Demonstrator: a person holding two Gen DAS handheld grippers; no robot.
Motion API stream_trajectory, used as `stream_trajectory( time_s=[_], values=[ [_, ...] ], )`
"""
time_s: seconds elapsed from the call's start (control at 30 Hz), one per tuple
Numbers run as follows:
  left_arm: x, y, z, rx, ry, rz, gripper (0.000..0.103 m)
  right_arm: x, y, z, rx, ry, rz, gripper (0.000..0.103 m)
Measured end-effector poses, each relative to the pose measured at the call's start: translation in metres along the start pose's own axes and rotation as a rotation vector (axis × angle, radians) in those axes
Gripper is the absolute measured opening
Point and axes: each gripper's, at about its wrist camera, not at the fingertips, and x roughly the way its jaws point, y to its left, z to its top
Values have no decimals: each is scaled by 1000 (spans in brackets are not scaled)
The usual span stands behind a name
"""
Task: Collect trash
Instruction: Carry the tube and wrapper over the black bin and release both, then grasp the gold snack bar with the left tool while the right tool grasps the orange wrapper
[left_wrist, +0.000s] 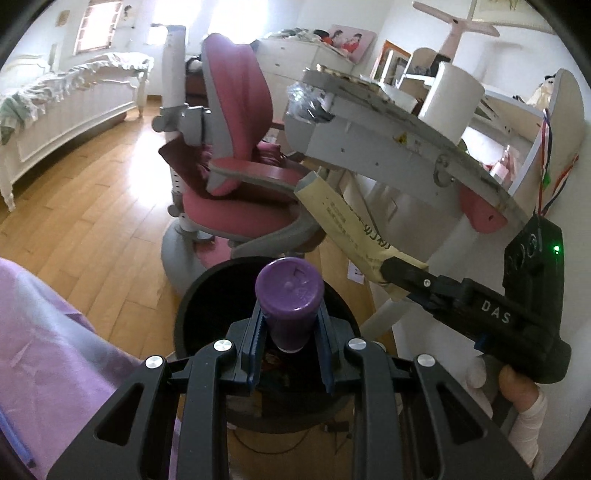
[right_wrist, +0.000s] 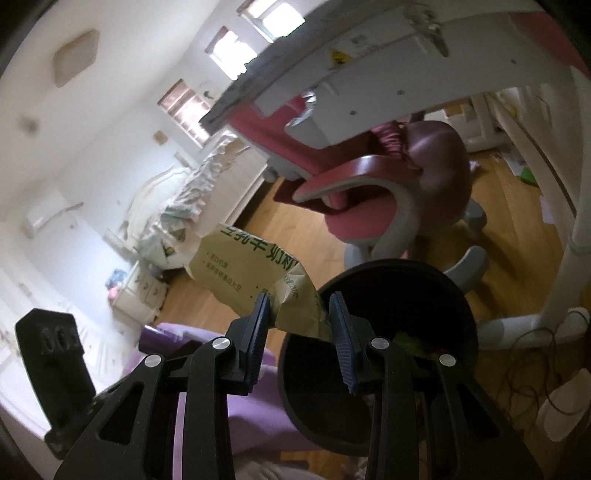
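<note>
Bedroom with wood floor (left_wrist: 92, 206), white bed (left_wrist: 70, 110) at the far wall, pink chair (left_wrist: 240, 147) pushed against a tilted grey worktop (left_wrist: 406, 140). Black bin (left_wrist: 207, 295) standing on the floor below the worktop edge, just in front of the chair base.

Left gripper (left_wrist: 290, 317): fingers closed partway on a purple bottle (left_wrist: 290, 291), base end forward, held right above the bin mouth. Right gripper (right_wrist: 301, 314): fingers narrowed onto the crumpled end of a beige carton (right_wrist: 251, 273), most of it sticking out beyond the tips, up and to the left of the bin rim (right_wrist: 406, 269) in the right view. Some rubbish already visible inside the bin, too dark to identify.

Likely risks:
- Carton hanging outside the rim; released now, probably lands on the floor.
- Grip on a squashed corner only; could slip or tear free early.
- Both grippers crowding one opening; could knock together or tip the bin.
- Bottle could bounce off the rim if dropped off-centre.

Writing: "DAS" in white on the right gripper body, seen from the left view. Green Chinese print on the carton, upside down in the right view, not legible enough to read with confidence. Yellow warning sticker (left_wrist: 400, 139) under the worktop, text too small.
</note>
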Motion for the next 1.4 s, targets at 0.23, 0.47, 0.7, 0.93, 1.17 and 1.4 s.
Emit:
stream_trajectory(
  time_s=[0.23,0.47,0.7,0.93,1.17,1.4],
  values=[
    [1,-14,2,52,-5,42,61,-6,-18,1,64,-26,-47,71],
    [-26,-12,3,53,-59,70,79,-5,-1,-4,32,-12,-33,71],
    [-71,11,-14,22,-93,133,84,8,41,-16,-44,49,18,71],
    [-132,61,-58,-42,-103,263,84,39,111,-48,-196,182,118,71],
    [-191,120,-125,65,-23,380,84,75,206,-99,-426,361,260,79],
    [-198,169,-155,284,136,402,84,118,303,-154,-676,491,336,85]
  ],
)
